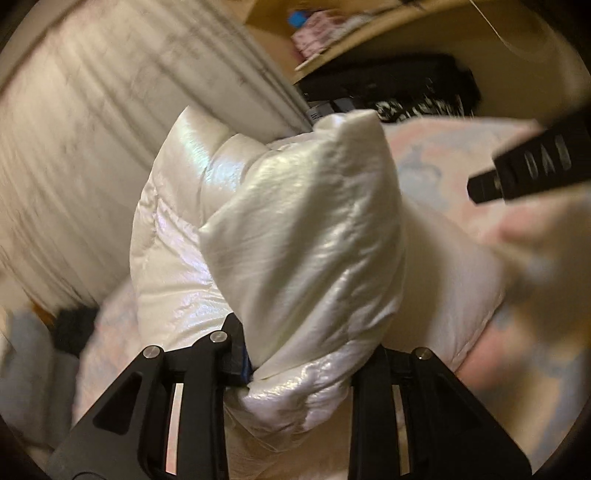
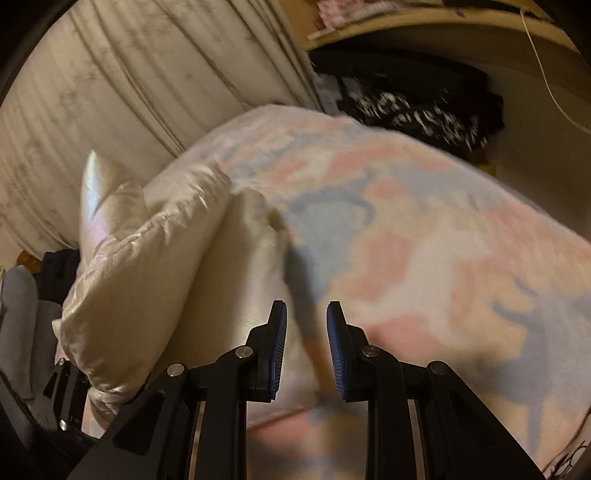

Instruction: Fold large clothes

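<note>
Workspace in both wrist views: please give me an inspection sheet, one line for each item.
Surface: fluffy pastel pink, blue and white blanket spread over a bed.
Job's things: glossy white padded jacket, bunched and lifted at one end.
Clutter: black-and-white patterned dark fabric pile beyond the blanket; dark clothes at the left edge.
Grippers: left gripper has its jaws shut on the jacket; right gripper has its jaws open, holding nothing, above the blanket.
Cables: thin white cord hanging at upper right.
Surroundings: cream pleated curtain; wooden shelf above.
</note>
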`<act>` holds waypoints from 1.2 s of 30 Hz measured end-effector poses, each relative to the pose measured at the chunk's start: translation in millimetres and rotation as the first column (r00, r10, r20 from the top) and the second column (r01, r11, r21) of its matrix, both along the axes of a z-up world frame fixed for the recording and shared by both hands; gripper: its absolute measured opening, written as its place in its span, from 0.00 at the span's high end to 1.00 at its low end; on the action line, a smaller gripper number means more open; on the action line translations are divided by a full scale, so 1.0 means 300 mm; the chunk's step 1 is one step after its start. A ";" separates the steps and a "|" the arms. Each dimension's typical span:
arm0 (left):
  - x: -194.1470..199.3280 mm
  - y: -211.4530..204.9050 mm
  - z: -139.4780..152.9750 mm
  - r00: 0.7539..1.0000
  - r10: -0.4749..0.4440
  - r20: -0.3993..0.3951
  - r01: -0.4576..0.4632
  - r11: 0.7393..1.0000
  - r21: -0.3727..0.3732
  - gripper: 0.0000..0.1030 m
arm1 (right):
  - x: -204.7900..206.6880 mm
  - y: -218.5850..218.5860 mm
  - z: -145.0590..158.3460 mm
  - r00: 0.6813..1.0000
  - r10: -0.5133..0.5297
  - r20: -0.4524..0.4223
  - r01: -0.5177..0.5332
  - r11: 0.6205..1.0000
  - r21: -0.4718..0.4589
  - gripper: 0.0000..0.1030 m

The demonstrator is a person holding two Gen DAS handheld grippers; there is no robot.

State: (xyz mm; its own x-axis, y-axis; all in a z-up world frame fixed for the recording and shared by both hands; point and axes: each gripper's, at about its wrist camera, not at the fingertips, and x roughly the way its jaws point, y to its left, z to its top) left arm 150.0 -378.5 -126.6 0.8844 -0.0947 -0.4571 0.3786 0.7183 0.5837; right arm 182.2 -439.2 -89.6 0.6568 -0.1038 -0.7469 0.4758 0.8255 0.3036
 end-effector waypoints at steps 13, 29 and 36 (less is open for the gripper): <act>-0.017 0.089 0.079 0.987 -0.124 -0.100 0.118 0.991 -0.065 0.48 | 0.023 0.017 -0.003 0.999 0.042 0.020 -0.042 0.999 0.027 0.75; 0.084 0.431 0.404 0.909 -0.213 -0.359 0.073 0.928 -0.365 0.33 | 0.222 0.179 0.411 0.943 0.301 0.142 -0.289 0.953 -0.095 0.17; 0.452 0.642 0.458 0.891 -0.026 -0.454 -0.193 0.883 -0.428 0.42 | 0.563 0.304 0.469 0.865 0.501 0.037 -0.494 0.861 -0.123 0.16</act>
